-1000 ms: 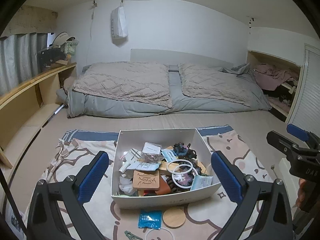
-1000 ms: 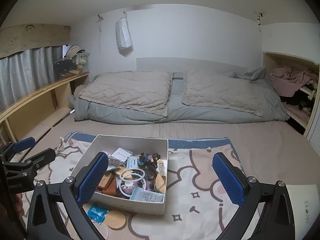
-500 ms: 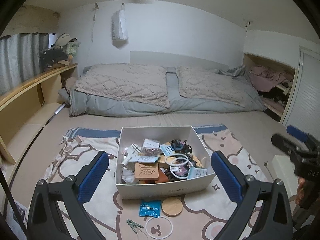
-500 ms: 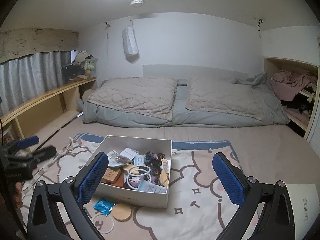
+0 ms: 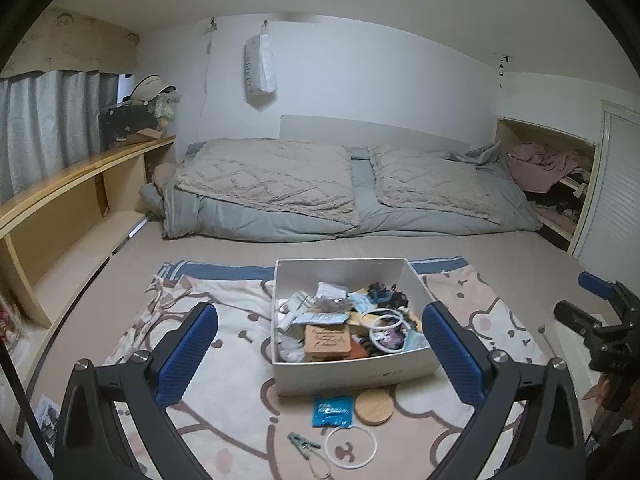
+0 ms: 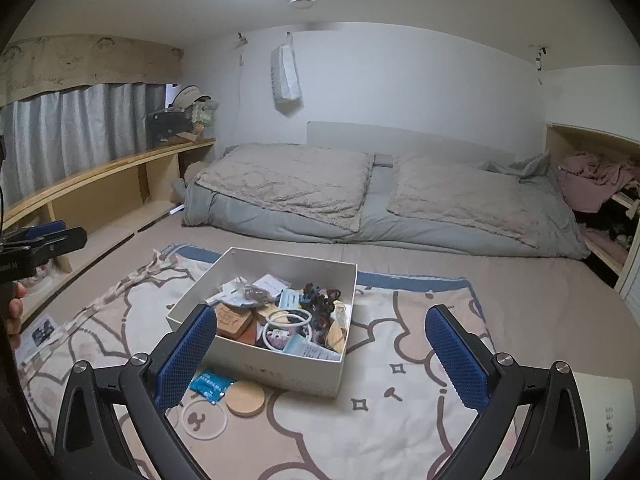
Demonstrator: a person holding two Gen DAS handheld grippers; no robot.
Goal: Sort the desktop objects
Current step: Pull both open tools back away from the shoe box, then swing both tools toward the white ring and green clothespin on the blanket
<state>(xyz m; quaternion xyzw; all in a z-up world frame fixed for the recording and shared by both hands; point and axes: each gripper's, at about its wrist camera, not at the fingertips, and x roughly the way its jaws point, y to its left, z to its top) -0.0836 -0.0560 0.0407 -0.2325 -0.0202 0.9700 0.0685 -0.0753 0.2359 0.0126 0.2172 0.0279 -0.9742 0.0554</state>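
Both grippers hang wide open with nothing between their blue pads. Left gripper (image 5: 320,356) hovers above the near end of the white box (image 5: 356,372), its fingers spread to either side of it without touching. Right gripper (image 6: 320,356) sits off to the box's right, left pad over the box's near corner, right pad out over the patterned blanket (image 6: 400,360).

Inside the box, a jumble: a brown wooden block (image 5: 327,339) with a carved mark, a white ring (image 5: 385,330) lying on darker bits, black hair ties (image 5: 390,294), some paper packets and cards. It's heaped, and I can't make out every item.

In front of the box, on the blanket, four things lie loose. A blue sachet (image 5: 333,411) is just beside a round wooden coaster (image 5: 374,406), both close to the box's front wall. Nearer the camera, a second white ring (image 5: 351,447) lies flat, with a small green clip (image 5: 303,440) just to its left.

Further out, the blanket is spread across a beige mattress surface, with grey-and-beige quilts (image 5: 344,192) folded against the far wall. A wooden shelf (image 5: 72,184) runs along the left under a grey curtain. Pink clothes (image 6: 592,184) are piled in the alcove on the right.
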